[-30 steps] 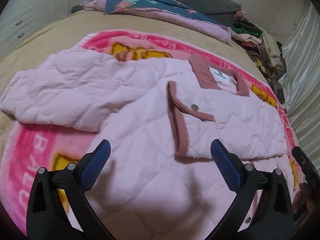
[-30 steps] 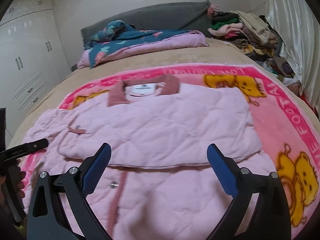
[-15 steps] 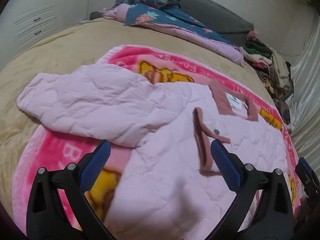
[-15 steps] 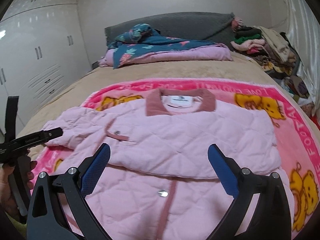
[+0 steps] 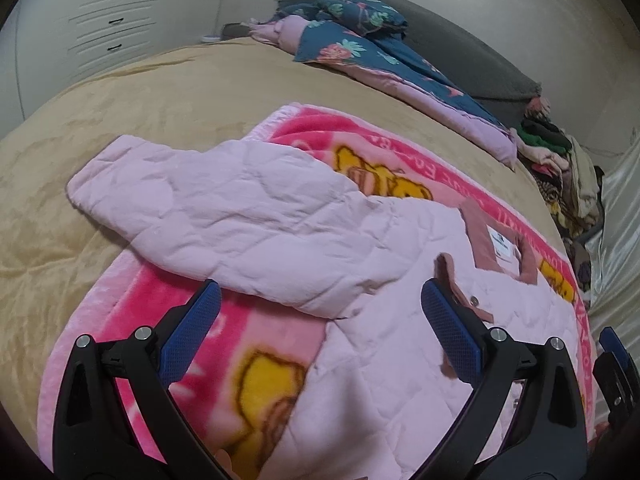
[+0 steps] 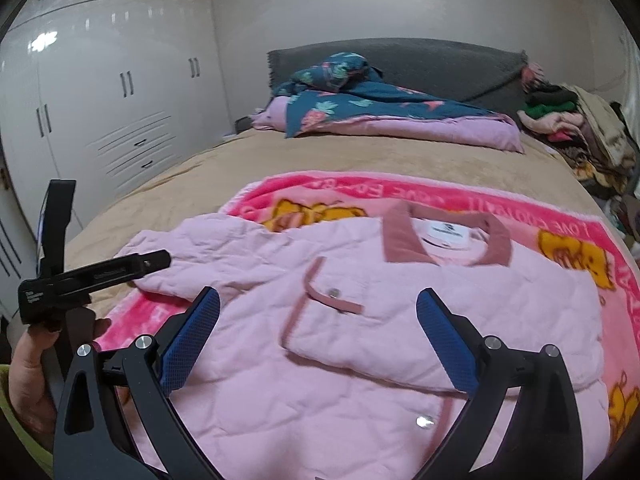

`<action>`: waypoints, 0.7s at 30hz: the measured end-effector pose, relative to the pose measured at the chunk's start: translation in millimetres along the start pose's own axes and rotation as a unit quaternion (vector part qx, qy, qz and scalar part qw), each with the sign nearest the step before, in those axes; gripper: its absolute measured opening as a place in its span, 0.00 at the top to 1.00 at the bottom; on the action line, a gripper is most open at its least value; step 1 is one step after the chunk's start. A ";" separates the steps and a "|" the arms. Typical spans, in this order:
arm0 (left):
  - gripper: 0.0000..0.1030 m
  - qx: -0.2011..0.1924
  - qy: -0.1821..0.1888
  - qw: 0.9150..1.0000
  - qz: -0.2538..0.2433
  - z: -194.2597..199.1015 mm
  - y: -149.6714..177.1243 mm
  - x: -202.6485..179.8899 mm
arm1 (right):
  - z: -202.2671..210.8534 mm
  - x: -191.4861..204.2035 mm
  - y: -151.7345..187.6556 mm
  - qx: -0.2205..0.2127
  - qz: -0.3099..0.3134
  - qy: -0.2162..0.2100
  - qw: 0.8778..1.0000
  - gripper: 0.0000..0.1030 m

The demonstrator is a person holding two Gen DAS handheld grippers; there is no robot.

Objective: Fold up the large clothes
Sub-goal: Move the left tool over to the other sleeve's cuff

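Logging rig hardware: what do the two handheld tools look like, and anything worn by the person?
Both the left tool and the right tool have black plastic arms with triangular cutouts, silver round bolts and blue textured fingertip pads. The left tool's black handle carries small white lettering. A yellow-green sleeve shows at the wrist.

Setting: home bedroom.
- Bed [image 6: 320, 160] with tan cover, filling most of both views.
- Dark grey padded headboard [image 6: 420, 64] against a plain pale wall.
- Folded floral quilt [image 6: 380, 108], navy with pink underside, at the head of the bed.
- Pink cartoon-bear fleece blanket [image 6: 460, 196] spread over the cover.
- White built-in wardrobe [image 6: 120, 92], tall doors with bar handles and louvred drawers.
- Heap of assorted clothes [image 6: 580, 124] beside the headboard.
- Pale satin curtain [image 5: 616, 216] along the far side.
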State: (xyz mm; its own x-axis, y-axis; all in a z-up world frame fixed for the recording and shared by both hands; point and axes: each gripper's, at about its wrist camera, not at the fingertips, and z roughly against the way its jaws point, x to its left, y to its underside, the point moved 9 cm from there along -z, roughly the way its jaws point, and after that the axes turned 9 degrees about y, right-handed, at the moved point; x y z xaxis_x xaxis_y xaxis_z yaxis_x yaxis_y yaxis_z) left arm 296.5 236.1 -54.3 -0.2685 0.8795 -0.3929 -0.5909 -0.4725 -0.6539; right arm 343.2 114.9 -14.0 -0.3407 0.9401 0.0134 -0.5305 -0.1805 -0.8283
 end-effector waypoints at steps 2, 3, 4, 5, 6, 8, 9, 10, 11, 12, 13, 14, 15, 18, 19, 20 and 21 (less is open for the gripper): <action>0.09 -0.004 -0.005 1.000 0.006 2.2 -2.4 7.3 | -1.8 14.1 -4.7 -0.004 0.010 -0.008 1.000 0.05; 0.09 -0.006 -0.007 1.000 0.010 2.7 -3.5 11.8 | -3.0 19.4 -6.5 -0.004 0.014 -0.011 1.000 0.05; 0.09 -0.007 -0.010 1.000 0.017 3.3 -5.3 17.8 | -4.4 23.6 -7.8 -0.004 0.018 -0.013 1.000 0.05; 0.09 -0.008 -0.011 1.000 0.021 3.4 -6.4 21.0 | -6.4 30.9 -10.1 -0.004 0.022 -0.018 1.000 0.05; 0.09 -0.010 -0.014 1.000 0.024 3.8 -7.7 25.6 | -7.6 35.9 -11.7 -0.005 0.025 -0.022 0.999 0.05; 0.09 -0.014 -0.024 0.999 0.033 4.6 -10.6 36.6 | -12.2 46.0 -15.5 -0.004 0.034 -0.026 0.999 0.05; 0.09 -0.015 -0.026 0.999 0.040 4.6 -11.9 43.1 | -14.3 50.1 -16.8 -0.005 0.038 -0.028 0.999 0.05; 0.09 -0.015 -0.026 0.999 0.046 3.6 -12.8 47.8 | -16.6 53.4 -17.9 -0.005 0.040 -0.029 0.999 0.05; 0.09 -0.015 -0.026 0.998 0.052 3.2 -13.4 52.5 | -19.5 58.9 -19.7 -0.004 0.044 -0.031 0.999 0.05; 0.09 -0.015 -0.028 0.998 0.059 2.4 -14.0 57.6 | -21.7 62.0 -20.6 -0.004 0.046 -0.033 0.998 0.05; 0.09 -0.018 -0.031 0.997 0.065 1.9 -14.9 63.7 | -24.1 65.7 -21.7 -0.003 0.049 -0.034 0.998 0.05; 0.09 -0.019 -0.035 0.997 0.071 1.6 -15.9 69.2 | -26.2 68.3 -22.7 -0.003 0.050 -0.034 0.998 0.05; 0.09 -0.020 -0.037 0.996 0.073 1.3 -16.4 72.3 | -28.9 73.0 -24.3 -0.003 0.052 -0.038 0.998 0.05; 0.09 -0.019 -0.042 0.995 0.086 0.0 -17.2 85.1 | -34.9 82.3 -26.1 -0.002 0.055 -0.041 0.998 0.05; 0.09 -0.020 -0.046 0.995 0.091 -0.1 -17.7 90.9 | -37.2 84.3 -26.3 -0.002 0.056 -0.042 0.998 0.05; 0.09 -0.020 -0.048 0.994 0.095 -0.1 -18.1 94.4 | -39.3 86.5 -27.1 -0.001 0.057 -0.044 0.997 0.05; 0.09 -0.021 -0.048 0.994 0.098 -0.1 -18.6 97.2 | -41.6 89.5 -27.7 -0.001 0.059 -0.044 0.997 0.05</action>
State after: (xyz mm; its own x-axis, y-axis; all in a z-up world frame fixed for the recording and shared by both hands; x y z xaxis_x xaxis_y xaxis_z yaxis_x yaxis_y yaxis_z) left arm 281.5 330.4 -80.4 -0.4488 0.7701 -0.4533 -0.4878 -0.6362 -0.5978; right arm 359.7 216.0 -13.2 -0.4683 0.8829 -0.0348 -0.4816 -0.2881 -0.8277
